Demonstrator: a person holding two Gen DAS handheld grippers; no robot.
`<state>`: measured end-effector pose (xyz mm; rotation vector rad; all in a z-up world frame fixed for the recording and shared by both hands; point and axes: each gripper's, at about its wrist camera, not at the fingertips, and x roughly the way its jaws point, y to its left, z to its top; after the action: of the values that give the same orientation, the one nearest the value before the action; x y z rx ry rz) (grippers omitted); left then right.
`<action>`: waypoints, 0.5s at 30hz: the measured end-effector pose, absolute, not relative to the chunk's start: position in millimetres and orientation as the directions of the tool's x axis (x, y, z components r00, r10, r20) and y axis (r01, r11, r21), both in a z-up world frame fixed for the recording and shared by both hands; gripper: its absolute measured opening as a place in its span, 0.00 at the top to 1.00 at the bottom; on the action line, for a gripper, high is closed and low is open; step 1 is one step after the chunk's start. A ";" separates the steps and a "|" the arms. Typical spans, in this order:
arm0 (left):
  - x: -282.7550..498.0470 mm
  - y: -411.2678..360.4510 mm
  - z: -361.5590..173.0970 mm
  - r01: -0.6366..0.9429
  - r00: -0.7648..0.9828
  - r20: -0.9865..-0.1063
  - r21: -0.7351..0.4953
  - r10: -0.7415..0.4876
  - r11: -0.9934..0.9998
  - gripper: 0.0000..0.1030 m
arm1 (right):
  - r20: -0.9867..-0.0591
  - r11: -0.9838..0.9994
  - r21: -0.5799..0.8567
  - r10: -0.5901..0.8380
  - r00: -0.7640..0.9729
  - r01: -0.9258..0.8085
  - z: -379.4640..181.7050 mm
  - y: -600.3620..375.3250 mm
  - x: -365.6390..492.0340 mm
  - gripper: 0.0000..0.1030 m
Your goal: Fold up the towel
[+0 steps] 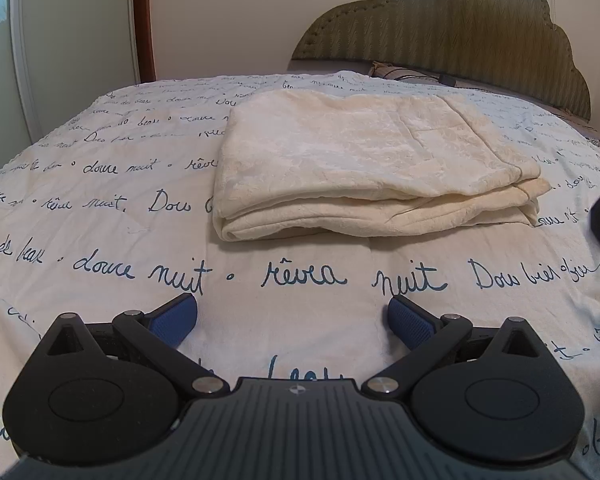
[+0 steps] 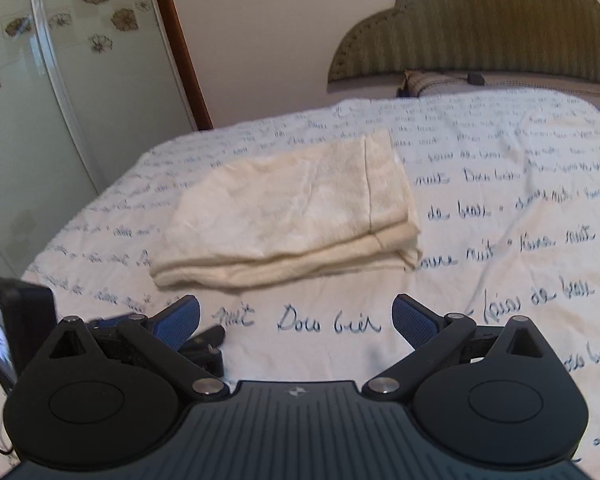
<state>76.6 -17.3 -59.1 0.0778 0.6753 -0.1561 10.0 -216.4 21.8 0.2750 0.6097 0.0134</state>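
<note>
Where the left wrist view looks ahead, a plush cream towel [image 1: 364, 164], folded rectangular, is seen on script-printed bedspread [image 1: 100, 220]; left gripper [image 1: 293, 320] is spread, empty. Right wrist view: towel [image 2: 292, 212] layered, bare bedspread [image 2: 500, 240] alongside; right gripper [image 2: 296, 320] is likewise released.

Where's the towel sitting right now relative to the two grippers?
The cream towel lies folded on the script-printed bedspread, just beyond both open grippers. It is ahead of the left gripper and ahead-left of the right gripper, touching neither.
</note>
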 end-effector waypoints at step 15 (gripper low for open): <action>76.5 -17.4 -59.2 0.170 0.769 -0.628 0.021 -0.119 0.985 0.00 | -0.621 0.979 0.106 -0.074 0.780 0.177 -21.3 -229.4 36.1 0.00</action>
<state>76.5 -17.4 -59.2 0.0783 0.6751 -0.1569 36.1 -229.4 -21.3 0.1616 0.6631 -0.1360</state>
